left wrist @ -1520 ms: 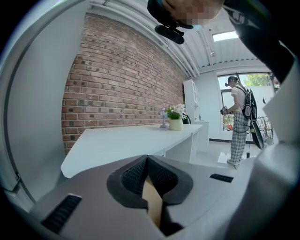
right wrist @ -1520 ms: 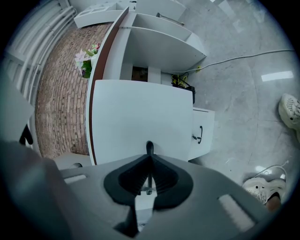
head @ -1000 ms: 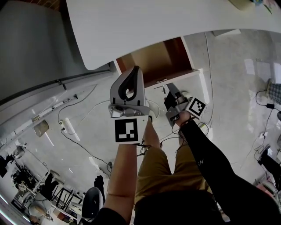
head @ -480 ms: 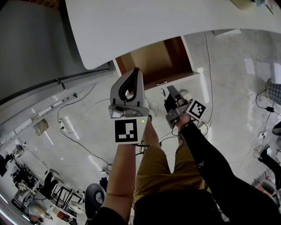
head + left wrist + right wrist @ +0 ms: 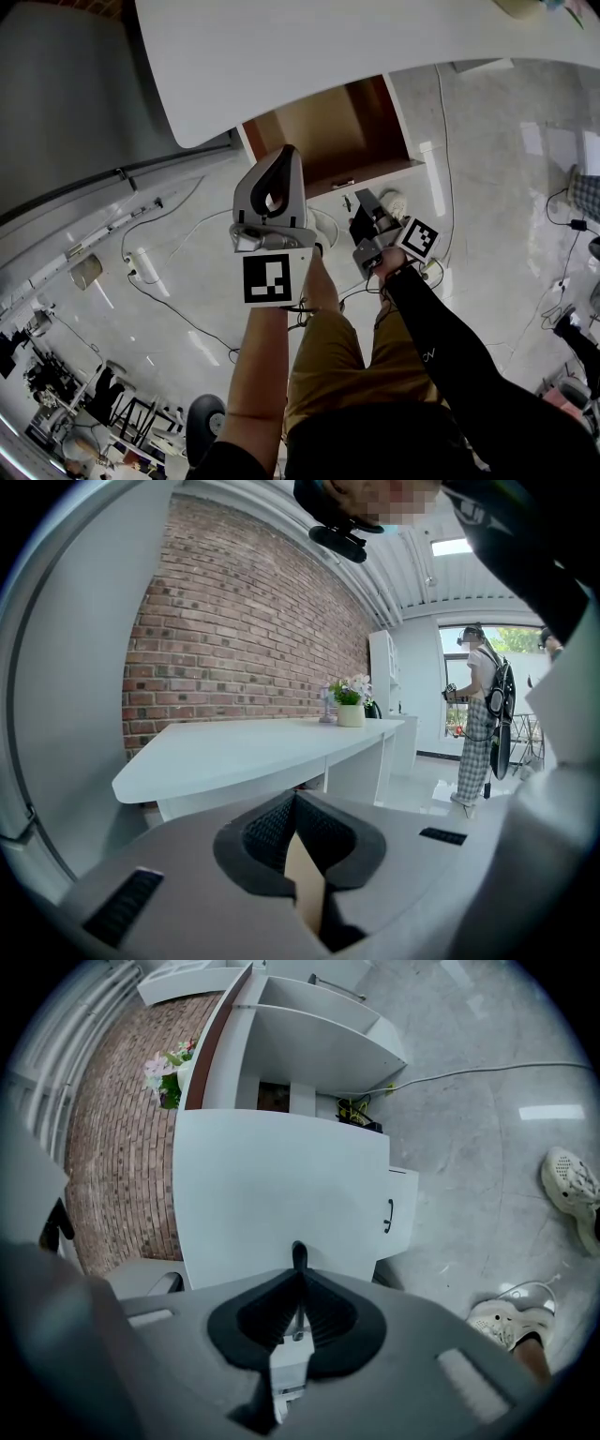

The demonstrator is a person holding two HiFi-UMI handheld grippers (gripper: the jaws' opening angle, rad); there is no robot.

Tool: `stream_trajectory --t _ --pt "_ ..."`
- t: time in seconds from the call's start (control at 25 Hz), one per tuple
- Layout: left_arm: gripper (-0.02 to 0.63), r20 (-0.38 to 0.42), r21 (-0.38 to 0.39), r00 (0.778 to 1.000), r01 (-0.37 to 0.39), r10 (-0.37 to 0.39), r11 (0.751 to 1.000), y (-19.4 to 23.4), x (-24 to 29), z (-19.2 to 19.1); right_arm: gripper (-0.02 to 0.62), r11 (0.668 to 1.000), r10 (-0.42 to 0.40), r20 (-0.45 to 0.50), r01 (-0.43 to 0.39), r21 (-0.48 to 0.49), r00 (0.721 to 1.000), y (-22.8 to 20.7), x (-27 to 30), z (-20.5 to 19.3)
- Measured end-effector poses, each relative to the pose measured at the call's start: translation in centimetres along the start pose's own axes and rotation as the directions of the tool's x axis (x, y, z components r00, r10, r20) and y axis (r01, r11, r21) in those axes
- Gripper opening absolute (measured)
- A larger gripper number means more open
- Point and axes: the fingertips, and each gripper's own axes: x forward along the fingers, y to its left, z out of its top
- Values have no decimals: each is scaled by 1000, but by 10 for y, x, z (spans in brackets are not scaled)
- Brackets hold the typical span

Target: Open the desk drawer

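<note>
Nearest the head camera, note tan trousers [image 5: 328, 370], a bare left forearm [image 5: 261, 375] and a dark right sleeve [image 5: 450, 352].

Ahead of the forearm, locate the left gripper [image 5: 287, 155], held high and apart from the drawer [image 5: 328, 127]. Read its jaws as pressed together, pad against pad, aimed across the top of the desk [image 5: 375, 47].

Lower and to the right, locate the right gripper [image 5: 298, 1274], rolled onto its side with the marker cube [image 5: 417, 236] outward. Read its jaws as clamped on the thin dark handle [image 5: 343, 184] near its right end, a short stub of handle showing past the tips.

Beside that gripper, on the glossy floor [image 5: 506, 187], note a white shoe [image 5: 395, 202].

Just beyond the jaws, identify the drawer: pulled out from under the desk, brown interior exposed, white front [image 5: 281, 1185] facing the person.

Past the lower edge of that front, set back, note a second white panel [image 5: 401, 1206] with a small handle of its own.

Farther off, observe a brick wall [image 5: 253, 639] behind the desk, potted flowers [image 5: 351, 705] at the far end of the top, and a second person [image 5: 480, 728] standing before a bright window [image 5: 516, 641].
</note>
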Motion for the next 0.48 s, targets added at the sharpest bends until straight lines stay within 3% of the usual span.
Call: stream_trajectory --t 0.48 --pt "9 -12 2 1000 5 -5 1000 -6 -12 -1 18 1000 -7 -15 7 -11 1000 -3 -23 -4"
